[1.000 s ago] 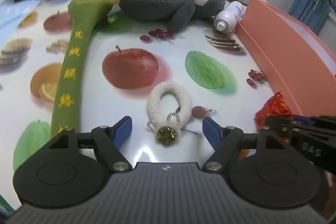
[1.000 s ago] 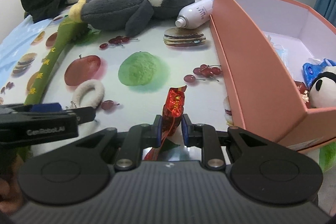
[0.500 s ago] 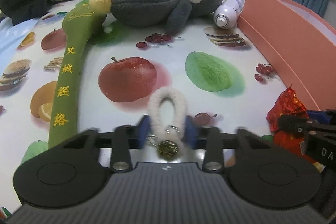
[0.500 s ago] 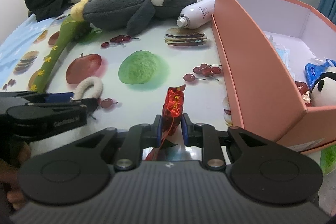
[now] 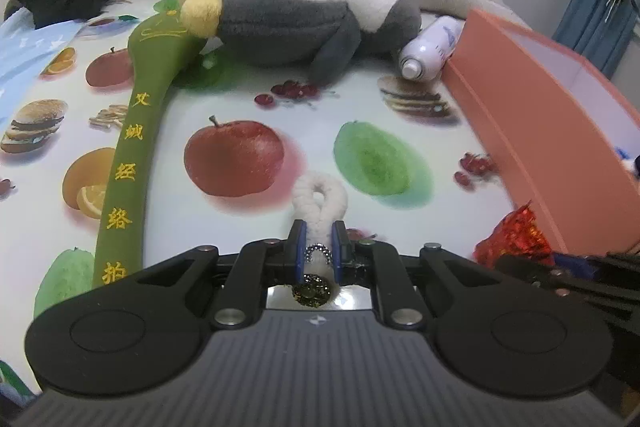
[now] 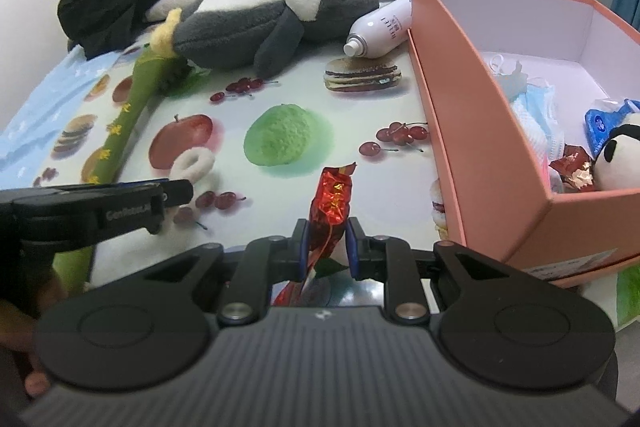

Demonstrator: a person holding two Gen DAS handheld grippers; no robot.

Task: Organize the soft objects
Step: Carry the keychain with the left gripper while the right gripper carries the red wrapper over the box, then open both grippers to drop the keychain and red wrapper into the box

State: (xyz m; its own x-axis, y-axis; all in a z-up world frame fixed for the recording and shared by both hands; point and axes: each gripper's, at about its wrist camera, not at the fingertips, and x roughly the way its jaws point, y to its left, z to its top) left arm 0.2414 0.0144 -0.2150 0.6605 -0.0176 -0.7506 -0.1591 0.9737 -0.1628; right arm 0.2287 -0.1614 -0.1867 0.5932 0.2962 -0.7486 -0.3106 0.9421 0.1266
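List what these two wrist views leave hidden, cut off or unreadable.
- Left wrist view: pink box interior, hidden by its near wall.
- Left wrist view: right gripper runs off the right edge; only part of the red foil wrapper shows.
- Right wrist view: left gripper covers the near end of the white fluffy ring.
- Right wrist view: spray bottle label, too small to read.
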